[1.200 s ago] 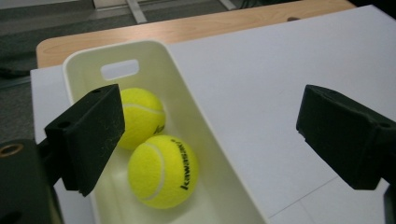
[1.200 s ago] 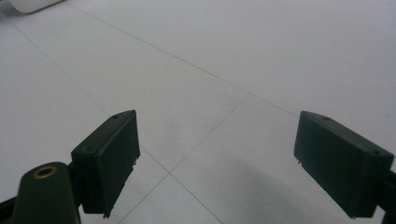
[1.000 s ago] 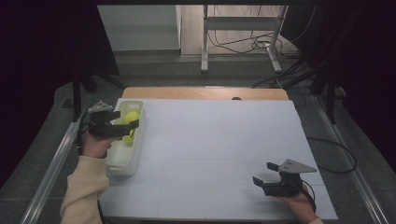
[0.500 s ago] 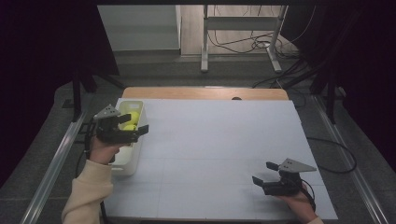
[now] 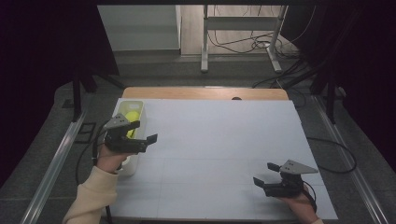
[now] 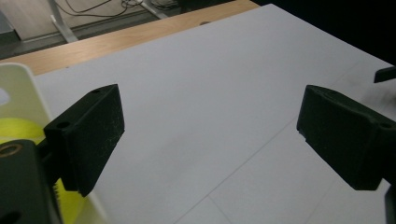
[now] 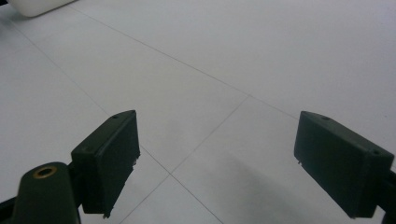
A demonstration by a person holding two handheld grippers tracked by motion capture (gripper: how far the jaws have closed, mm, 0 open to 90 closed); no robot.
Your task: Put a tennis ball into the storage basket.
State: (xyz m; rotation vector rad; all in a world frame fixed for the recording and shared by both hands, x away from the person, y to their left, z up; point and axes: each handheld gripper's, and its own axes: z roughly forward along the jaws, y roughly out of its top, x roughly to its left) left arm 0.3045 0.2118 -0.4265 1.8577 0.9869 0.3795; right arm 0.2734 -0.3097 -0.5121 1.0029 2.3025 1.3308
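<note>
Near me on the right, my right gripper sits low over the white table with its jaws wide apart and nothing between them. Farther off on the left, my left gripper is held by the right edge of the white bin, jaws spread wide and empty too. Inside the bin, something yellow lies at the far end.

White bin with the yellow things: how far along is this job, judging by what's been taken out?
Nothing looks done: the yellow items sit inside the white bin, and the white table carries nothing else. In hand: nothing; the left claw and right claw are open, empty. Any grasping is still ahead.
</note>
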